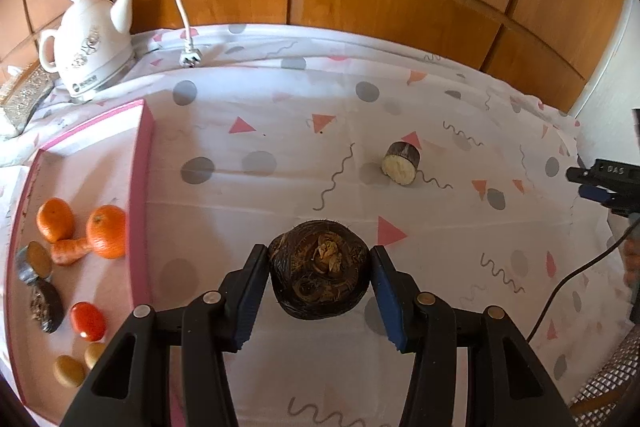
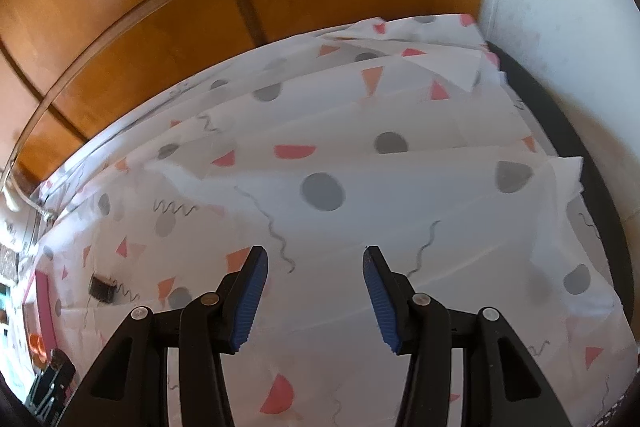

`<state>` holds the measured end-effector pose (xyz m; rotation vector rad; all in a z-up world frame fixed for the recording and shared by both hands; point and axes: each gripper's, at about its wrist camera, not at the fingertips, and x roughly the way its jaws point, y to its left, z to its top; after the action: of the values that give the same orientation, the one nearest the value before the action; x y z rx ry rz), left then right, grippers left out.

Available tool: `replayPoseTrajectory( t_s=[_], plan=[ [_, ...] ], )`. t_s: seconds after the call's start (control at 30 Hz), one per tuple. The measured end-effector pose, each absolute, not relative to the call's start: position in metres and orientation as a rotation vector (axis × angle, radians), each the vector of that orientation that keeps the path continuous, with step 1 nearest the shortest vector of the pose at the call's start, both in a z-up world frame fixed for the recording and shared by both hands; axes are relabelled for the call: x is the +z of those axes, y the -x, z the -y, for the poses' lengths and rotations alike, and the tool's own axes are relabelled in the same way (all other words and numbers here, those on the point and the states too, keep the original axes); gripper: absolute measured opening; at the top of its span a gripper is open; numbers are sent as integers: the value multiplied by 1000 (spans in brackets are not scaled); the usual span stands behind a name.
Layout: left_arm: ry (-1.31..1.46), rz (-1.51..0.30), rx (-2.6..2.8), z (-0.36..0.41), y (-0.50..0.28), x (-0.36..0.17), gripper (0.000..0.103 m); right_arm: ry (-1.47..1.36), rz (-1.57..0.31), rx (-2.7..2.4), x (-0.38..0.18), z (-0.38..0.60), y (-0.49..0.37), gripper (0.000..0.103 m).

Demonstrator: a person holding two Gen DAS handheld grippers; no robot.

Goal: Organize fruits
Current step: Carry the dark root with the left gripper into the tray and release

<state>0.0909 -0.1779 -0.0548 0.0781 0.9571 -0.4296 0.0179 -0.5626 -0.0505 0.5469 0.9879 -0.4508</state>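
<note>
Between the left gripper's [image 1: 320,267] blue pads, pinched on both sides above the table's near edge, sits a dark hairy round root [image 1: 318,269]. Writing on the white kettle [image 1: 86,47] is too small to read. The right gripper [image 2: 316,283] stands spread, empty.

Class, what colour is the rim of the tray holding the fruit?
Pink; the tray's rim shows best in the left wrist view.

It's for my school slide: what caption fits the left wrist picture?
Left gripper clamps a dark hairy round fruit above the patterned tablecloth, beside a pink-rimmed tray holding oranges.
</note>
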Motion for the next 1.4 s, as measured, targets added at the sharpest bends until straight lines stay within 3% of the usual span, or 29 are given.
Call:
replayPoseTrajectory(
  t_s=[0.6, 1.4],
  plan=[
    [-14, -889, -358, 117, -72, -28, 51, -299, -965, -53, -46, 462, -54, 50],
    [109, -893, -95, -13, -72, -43, 51, -102, -985, 135, -61, 387, -68, 50]
  ],
)
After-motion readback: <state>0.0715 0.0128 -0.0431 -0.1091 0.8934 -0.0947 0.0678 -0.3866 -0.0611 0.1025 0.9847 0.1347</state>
